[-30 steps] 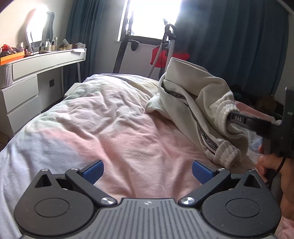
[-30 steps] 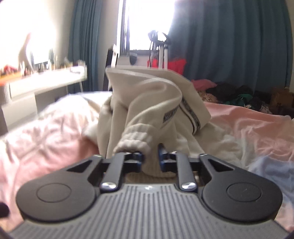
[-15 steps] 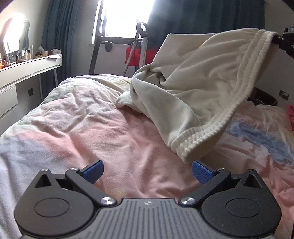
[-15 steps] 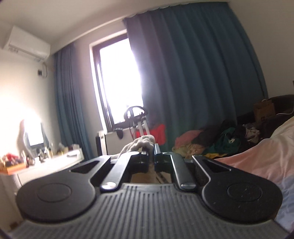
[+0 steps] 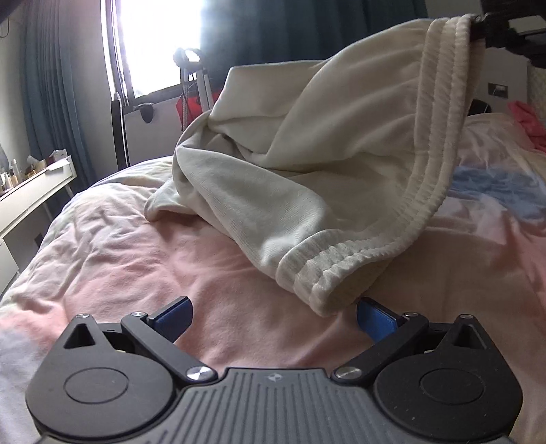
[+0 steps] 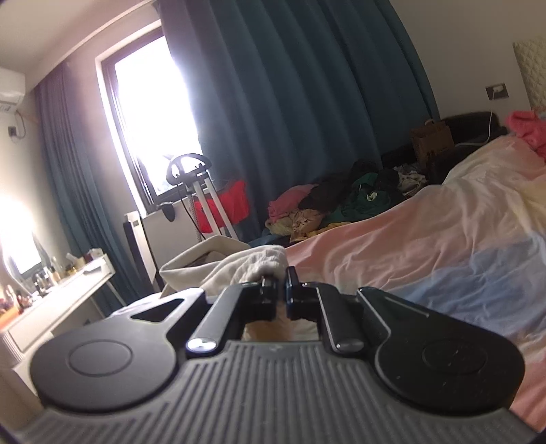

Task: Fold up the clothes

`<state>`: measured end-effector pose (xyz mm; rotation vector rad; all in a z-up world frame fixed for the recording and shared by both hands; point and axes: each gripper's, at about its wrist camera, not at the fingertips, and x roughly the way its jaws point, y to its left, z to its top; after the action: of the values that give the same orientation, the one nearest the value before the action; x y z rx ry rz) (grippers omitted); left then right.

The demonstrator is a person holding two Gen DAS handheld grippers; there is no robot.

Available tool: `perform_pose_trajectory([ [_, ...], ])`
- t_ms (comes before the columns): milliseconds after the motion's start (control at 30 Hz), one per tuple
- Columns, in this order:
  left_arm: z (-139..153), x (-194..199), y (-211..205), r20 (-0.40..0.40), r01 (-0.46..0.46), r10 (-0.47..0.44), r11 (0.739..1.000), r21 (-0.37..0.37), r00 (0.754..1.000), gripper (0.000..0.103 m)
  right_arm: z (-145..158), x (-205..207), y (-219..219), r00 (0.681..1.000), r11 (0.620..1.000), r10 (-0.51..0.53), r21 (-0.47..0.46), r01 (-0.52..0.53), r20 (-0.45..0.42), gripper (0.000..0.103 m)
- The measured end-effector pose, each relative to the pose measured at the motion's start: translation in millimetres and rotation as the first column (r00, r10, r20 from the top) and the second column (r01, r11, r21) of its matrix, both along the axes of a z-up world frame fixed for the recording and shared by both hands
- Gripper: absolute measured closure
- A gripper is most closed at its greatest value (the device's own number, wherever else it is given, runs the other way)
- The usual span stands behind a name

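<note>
A cream sweat garment (image 5: 307, 164) with a ribbed elastic band hangs over the pink bed cover (image 5: 136, 266). Its band runs from the top right corner down to a low loop (image 5: 327, 280) just ahead of my left gripper (image 5: 273, 316). That gripper is open, blue pads wide apart, nothing between them; the loop hangs close to the right pad (image 5: 375, 317). My right gripper (image 6: 280, 287) is shut on the band's upper end (image 6: 252, 263), holding it high. It also shows as a dark shape, the right gripper (image 5: 501, 30), at the top right of the left wrist view.
A white dressing table (image 5: 30, 201) with bottles stands at the left. An exercise machine (image 6: 201, 191) and teal curtains (image 6: 307, 102) are by the window. A heap of clothes (image 6: 341, 205) lies beyond the bed, and a pink cloth (image 6: 529, 126) at the far right.
The right gripper has lifted the garment's band high off the bed, so the cloth now hangs. The left gripper has moved closer under the hanging loop, still open.
</note>
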<state>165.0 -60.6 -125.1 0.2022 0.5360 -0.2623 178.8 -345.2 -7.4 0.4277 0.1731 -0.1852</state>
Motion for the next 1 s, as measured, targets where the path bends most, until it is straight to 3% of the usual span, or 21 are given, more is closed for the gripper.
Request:
perform_pose_trajectory([
  [67,-3.7,12.3,-5.5,-0.005,-0.007,0.007,1.0,-0.022,1.0,0.0,-0.3,1.5,-2.9,1.0,1.0,0.012,0.002,-0.012,-0.006,0.095],
  [267,-2.8,39.1,4.4,-0.006,-0.066,0.066,0.989,-0.131,0.998,0.026,-16.7,17.4,-10.2,0.997,0.999,0.005,-0.037,-0.008,-0.072,0.095],
  [433,11.9,48.4,36.7,-0.013,-0.163,0.165,0.953,-0.254,0.986,0.063,-30.9,33.3,-5.4,0.988,0.997,0.001,-0.079,-0.013,-0.153,0.095],
  [500,21.1,45.1,43.8,0.002,-0.168,0.176,0.946,-0.276,0.984,0.088,-32.5,36.2,-2.1,0.984,0.994,0.004,-0.104,-0.023,-0.178,0.094],
  [733,89.9,-10.5,87.0,0.148,-0.2,0.263,0.917,-0.344,0.953,0.089,-26.0,17.2,12.5,0.976,0.981,0.069,-0.162,-0.103,-0.206,0.094],
  [900,131.5,-45.8,146.0,0.126,-0.224,0.308,0.867,-0.445,0.943,0.09,-25.4,-33.3,26.1,0.961,0.977,0.191,-0.056,-0.206,-0.202,0.094],
  [1000,145.2,-63.8,163.0,0.11,-0.23,0.299,0.88,-0.415,0.948,0.091,-25.8,-68.6,48.5,0.936,0.957,0.27,-0.042,-0.286,-0.224,0.094],
])
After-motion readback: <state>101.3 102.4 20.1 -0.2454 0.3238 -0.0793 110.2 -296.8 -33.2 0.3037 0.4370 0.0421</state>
